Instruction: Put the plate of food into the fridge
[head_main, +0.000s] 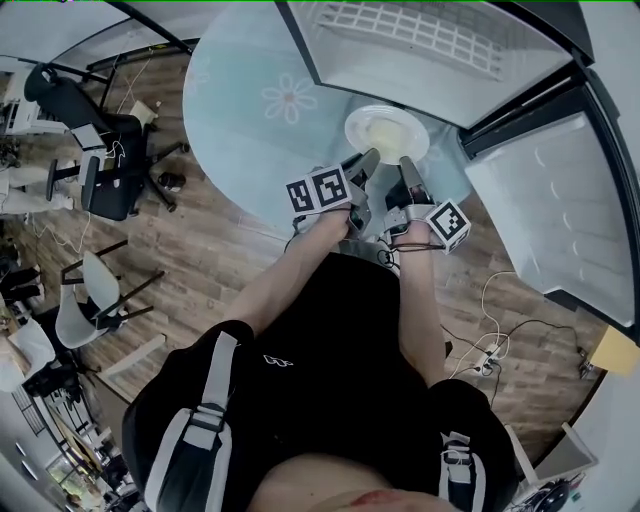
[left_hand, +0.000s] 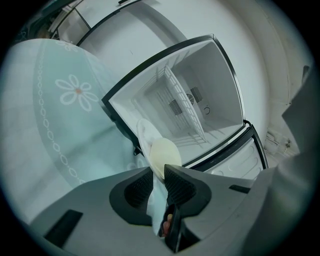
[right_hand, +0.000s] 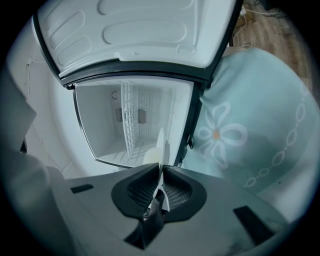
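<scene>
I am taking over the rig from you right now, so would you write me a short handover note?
Left tool: shut on the plate rim.
Right tool: shut on the same rim, beside the left tool.
Plate: carries pale food and sits in front of the open fridge, over the table edge. I cannot tell whether it is clear of the cloth.
Done: door open, plate gripped by both tools.
Left: move the plate into the fridge, set it down, release.
</scene>
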